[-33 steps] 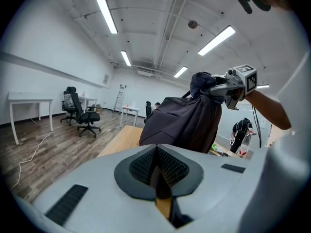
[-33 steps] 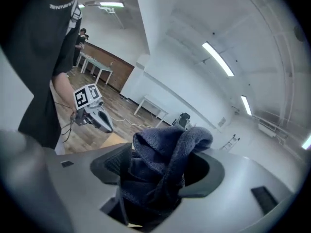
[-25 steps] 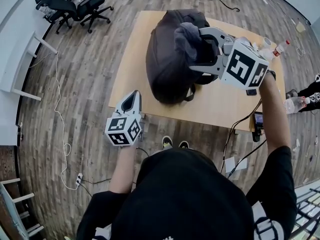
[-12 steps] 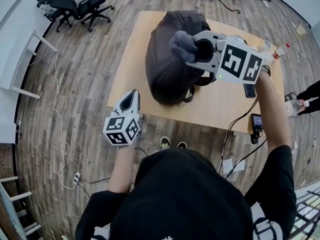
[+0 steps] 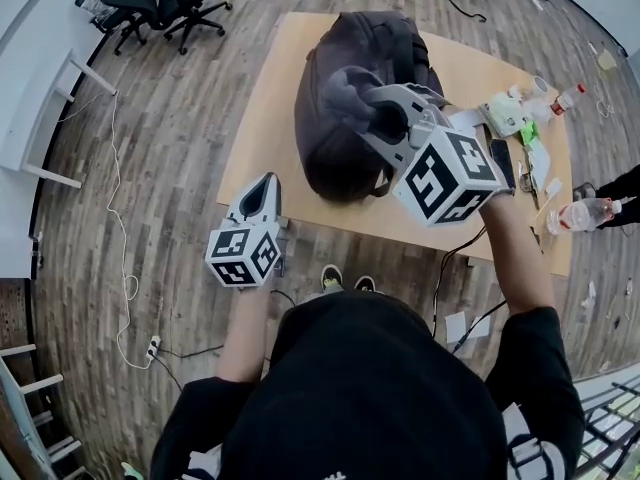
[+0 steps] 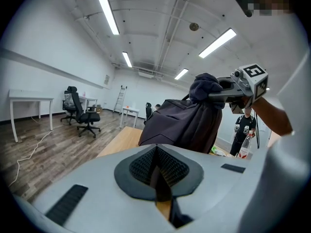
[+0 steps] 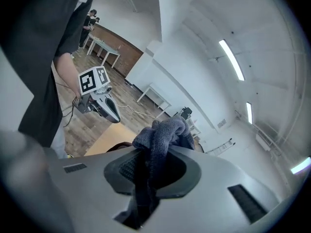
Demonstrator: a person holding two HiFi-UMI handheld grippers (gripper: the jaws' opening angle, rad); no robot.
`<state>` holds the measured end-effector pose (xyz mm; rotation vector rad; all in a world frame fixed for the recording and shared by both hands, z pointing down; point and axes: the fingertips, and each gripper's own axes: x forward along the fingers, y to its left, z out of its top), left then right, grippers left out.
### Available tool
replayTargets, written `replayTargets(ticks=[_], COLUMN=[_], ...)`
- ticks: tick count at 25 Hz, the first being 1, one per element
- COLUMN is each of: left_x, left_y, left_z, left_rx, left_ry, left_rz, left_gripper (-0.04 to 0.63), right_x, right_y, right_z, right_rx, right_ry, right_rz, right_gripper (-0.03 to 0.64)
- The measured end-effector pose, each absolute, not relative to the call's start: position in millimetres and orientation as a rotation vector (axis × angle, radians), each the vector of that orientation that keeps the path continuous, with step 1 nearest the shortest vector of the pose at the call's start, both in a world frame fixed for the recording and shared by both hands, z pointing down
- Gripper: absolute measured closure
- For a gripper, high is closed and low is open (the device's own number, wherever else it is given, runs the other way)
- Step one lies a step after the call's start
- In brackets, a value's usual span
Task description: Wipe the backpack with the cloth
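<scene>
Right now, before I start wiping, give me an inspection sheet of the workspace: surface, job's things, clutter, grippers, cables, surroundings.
Surface: wooden table, bare along its left side.
Job's things: dark backpack on the table; grey cloth at its top.
Clutter: bottle, phone and papers at the table's right end.
Grippers: right gripper shut on the cloth, its jaws have just been closing; left gripper shut, empty, off the table's near edge.
Cables: white cable on the floor at left; dark cable below the table's near edge.
Surroundings: office chairs, white desk, wood floor.
</scene>
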<state>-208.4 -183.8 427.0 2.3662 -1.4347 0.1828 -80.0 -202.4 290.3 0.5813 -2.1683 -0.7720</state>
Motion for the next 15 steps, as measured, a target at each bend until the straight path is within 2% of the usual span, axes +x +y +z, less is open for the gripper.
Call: replayTargets(ticks=[15], left_x=[-212.6], left_y=[-178.6], left_z=[428.8], left_rx=[2.358], left_ry=[-1.441], left_rz=[0.204], left_gripper=[0.578], right_x=[-99.3], right_y=[-165.4], right_z=[332.9], right_rx=[0.988], right_ry=[-2.252], right_rz=[-0.672], right_gripper=[0.558])
